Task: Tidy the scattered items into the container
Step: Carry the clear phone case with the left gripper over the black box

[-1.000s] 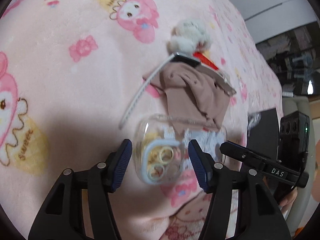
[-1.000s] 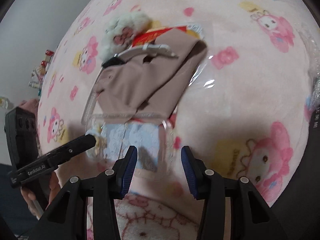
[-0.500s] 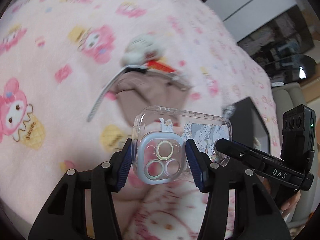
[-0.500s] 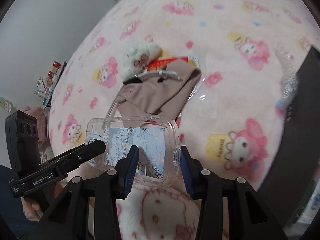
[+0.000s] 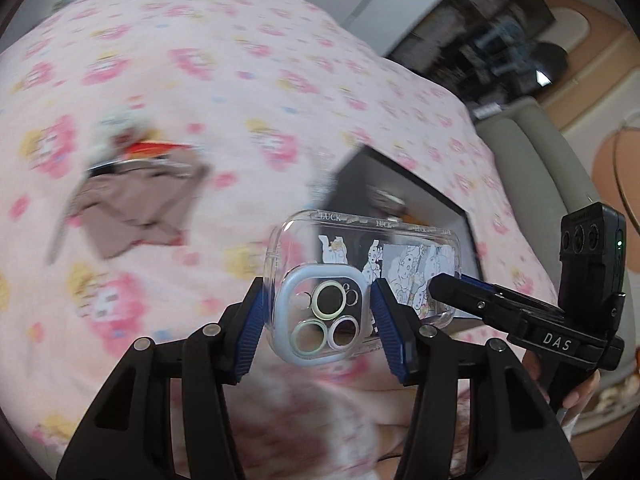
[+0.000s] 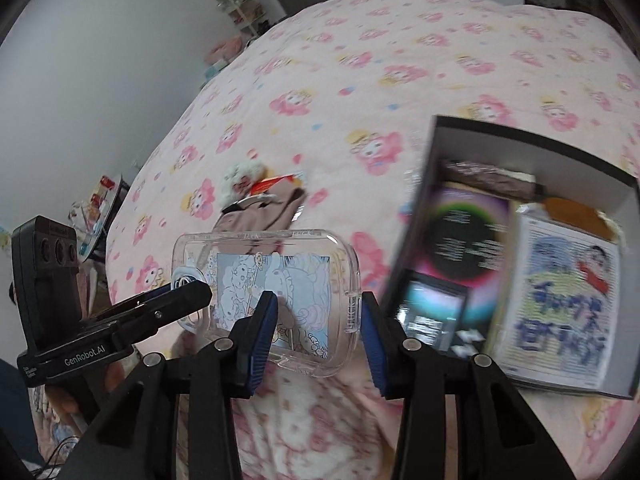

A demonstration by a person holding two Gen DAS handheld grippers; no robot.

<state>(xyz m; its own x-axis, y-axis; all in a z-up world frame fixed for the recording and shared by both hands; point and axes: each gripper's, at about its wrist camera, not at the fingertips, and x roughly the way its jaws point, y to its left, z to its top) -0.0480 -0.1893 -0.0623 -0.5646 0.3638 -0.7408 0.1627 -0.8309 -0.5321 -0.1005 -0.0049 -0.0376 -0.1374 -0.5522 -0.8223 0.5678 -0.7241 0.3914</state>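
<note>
Clear phone case (image 5: 362,276) is up in the air over the pink blanket (image 5: 200,80), held at both ends. Left gripper (image 5: 318,322) is clamped across the camera-cutout end; right gripper (image 6: 314,334) is clamped across the other end, pads on the case edges. Both at mid width. Black box (image 6: 532,248) sits just right of the case w/ booklets inside. Brown cloth (image 6: 260,220) & fluffy toy (image 6: 240,176) lie on blanket beyond.

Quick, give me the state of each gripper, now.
Left gripper: closed on the camera end of the clear phone case, held off the blanket.
Right gripper: closed on the same case's other end.
</note>
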